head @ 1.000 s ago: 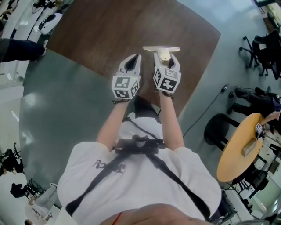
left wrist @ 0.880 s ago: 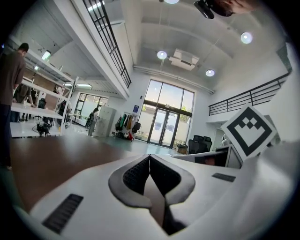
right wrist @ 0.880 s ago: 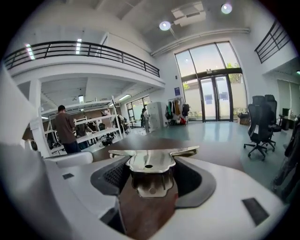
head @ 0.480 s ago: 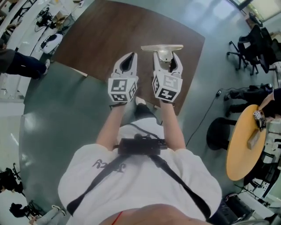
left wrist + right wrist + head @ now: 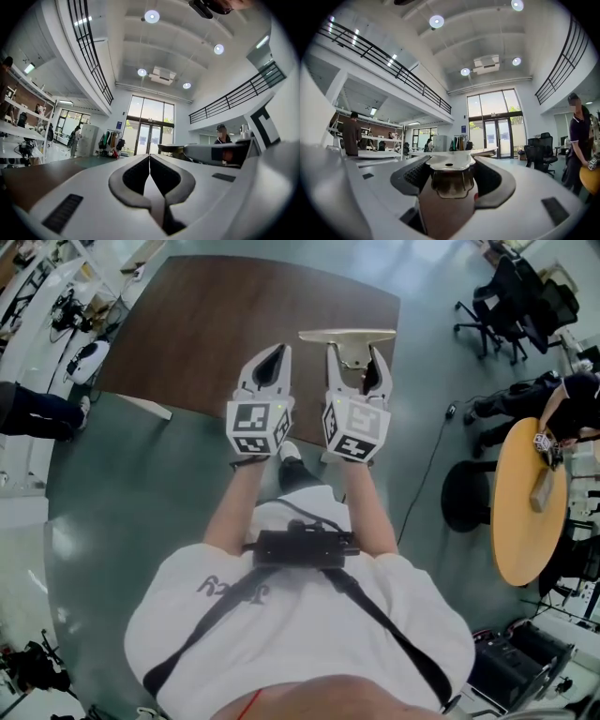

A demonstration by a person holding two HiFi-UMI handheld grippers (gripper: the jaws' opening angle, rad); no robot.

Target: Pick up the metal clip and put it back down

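Metal clip [image 5: 347,337] clamped in right tool [image 5: 357,360] (left tool [image 5: 278,349] jaws together).

1. Far left, the brown table [image 5: 206,324] lies bare — open passage.
2. The left gripper [image 5: 278,349] hangs just beside the right gripper [image 5: 355,354], whose metal clip [image 5: 347,336] juts sideways.
3. Round table [image 5: 520,521], chairs [image 5: 502,296] — well apart, right.

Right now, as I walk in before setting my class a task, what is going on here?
A person holds a two-jaw gripper in each hand, out in front of the body. The right gripper is shut on a shiny metal clip with a wide flat top bar. It is held level and seen over the dark brown wooden table in the head view. The left gripper is shut and empty beside it. The clip is not yet put back down.
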